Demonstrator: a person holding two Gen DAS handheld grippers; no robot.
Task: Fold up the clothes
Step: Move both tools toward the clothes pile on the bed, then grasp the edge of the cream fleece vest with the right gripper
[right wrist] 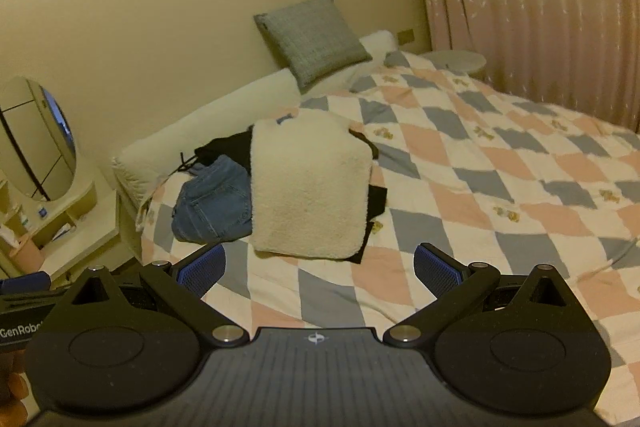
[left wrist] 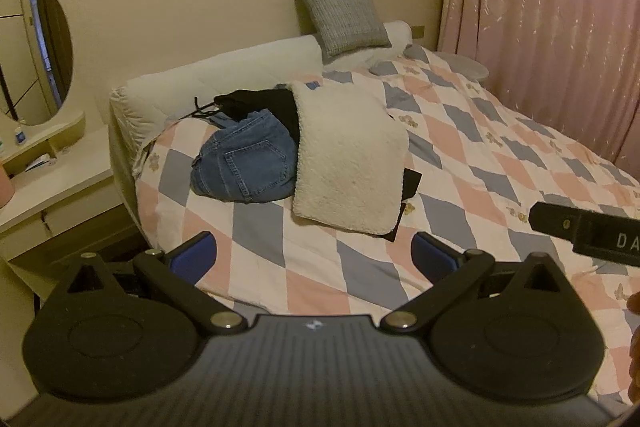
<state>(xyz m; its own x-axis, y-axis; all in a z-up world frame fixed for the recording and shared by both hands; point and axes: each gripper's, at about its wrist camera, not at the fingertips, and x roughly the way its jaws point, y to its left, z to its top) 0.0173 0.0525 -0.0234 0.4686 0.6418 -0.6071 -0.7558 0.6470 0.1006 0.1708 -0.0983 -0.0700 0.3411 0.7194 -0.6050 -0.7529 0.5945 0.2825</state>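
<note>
Both tools are spread wide with nothing in them, my left tool (left wrist: 314, 251) and right tool (right wrist: 318, 265) just hovering over the checkered bed (left wrist: 460, 155). The clothes pile sits at about 11 o'clock from the left tool: a cream fleece (left wrist: 348, 155) that looks folded flat on top of something black (left wrist: 276, 103), with crumpled jeans (left wrist: 244, 163) touching it on the left. So I'd guess one piece is done, while the jeans and black stuff are left.
</note>
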